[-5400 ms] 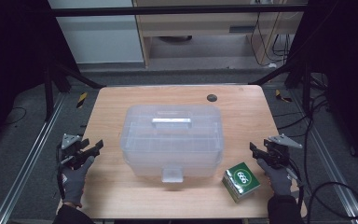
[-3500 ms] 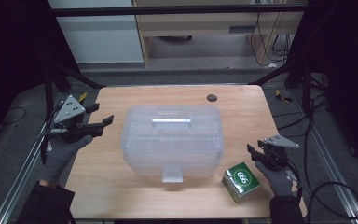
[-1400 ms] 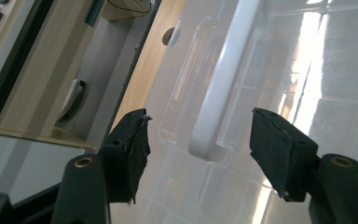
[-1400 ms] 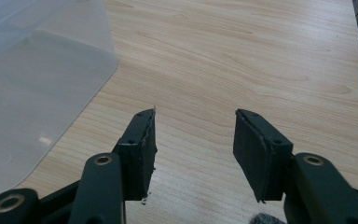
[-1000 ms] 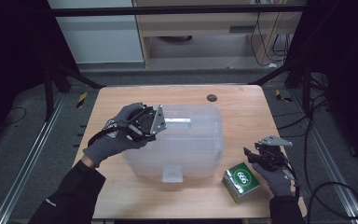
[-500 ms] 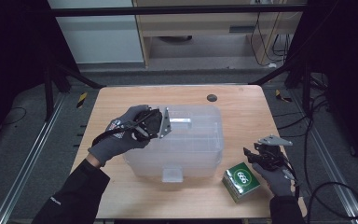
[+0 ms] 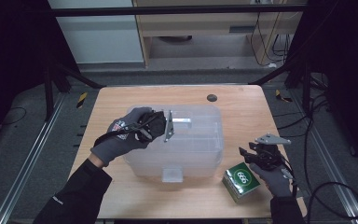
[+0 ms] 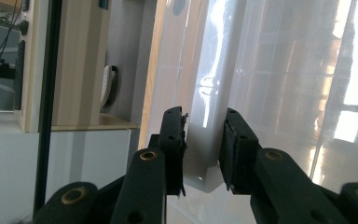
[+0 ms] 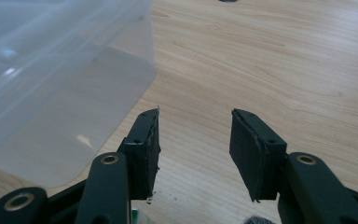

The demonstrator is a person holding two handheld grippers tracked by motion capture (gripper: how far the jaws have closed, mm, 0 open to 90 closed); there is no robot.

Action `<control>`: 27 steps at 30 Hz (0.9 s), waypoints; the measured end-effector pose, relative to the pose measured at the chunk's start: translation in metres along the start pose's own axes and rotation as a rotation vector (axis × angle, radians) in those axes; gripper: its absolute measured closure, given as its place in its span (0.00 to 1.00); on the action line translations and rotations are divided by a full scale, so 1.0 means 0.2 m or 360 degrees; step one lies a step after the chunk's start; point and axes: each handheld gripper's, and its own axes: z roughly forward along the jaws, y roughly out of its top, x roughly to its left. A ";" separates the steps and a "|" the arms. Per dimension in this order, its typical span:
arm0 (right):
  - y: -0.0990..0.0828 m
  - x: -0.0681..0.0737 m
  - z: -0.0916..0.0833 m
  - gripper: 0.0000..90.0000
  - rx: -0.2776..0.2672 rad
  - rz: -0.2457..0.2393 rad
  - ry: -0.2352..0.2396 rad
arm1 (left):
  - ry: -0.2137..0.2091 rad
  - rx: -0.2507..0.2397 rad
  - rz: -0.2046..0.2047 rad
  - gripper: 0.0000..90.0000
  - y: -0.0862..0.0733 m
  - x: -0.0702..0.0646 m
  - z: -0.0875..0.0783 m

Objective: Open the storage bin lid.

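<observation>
A translucent plastic storage box (image 7: 196, 149) with its lid on stands in the middle of the wooden table (image 7: 121, 102). My left gripper (image 7: 168, 126) lies over the lid, turned on its side, at the left end of the white lid handle (image 7: 183, 121). In the left gripper view the handle (image 8: 205, 154) sits between the jaws of my left gripper (image 8: 204, 135), and both pads touch it. My right gripper (image 7: 249, 154) hovers low at the front right, open and holding nothing. Through my right gripper (image 9: 195, 122) I see bare wood, with the box's corner (image 9: 51, 93) to its left.
A green carton (image 7: 241, 180) marked 666 lies at the front right, just below the right gripper. A small black disc (image 7: 211, 98) sits near the table's far edge. Dark frame rails and cables surround the table.
My left hand rose from the table's left edge, swung right over the box and brought its jaws onto the lid handle. The right gripper barely moved.
</observation>
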 end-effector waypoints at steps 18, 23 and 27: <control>0.07 0.11 -0.07 0.65 -0.0021 -0.0044 0.0128 | 0.0052 -0.0008 -0.0010 0.80 0.00 0.01 0.00; 0.07 0.12 -0.07 0.69 -0.0003 -0.0060 0.0151 | 0.0090 -0.0027 -0.0044 0.80 0.00 0.03 0.01; 0.07 0.12 -0.07 0.72 -0.0004 -0.0049 0.0169 | 0.0106 -0.0036 -0.0066 0.80 0.00 0.04 0.01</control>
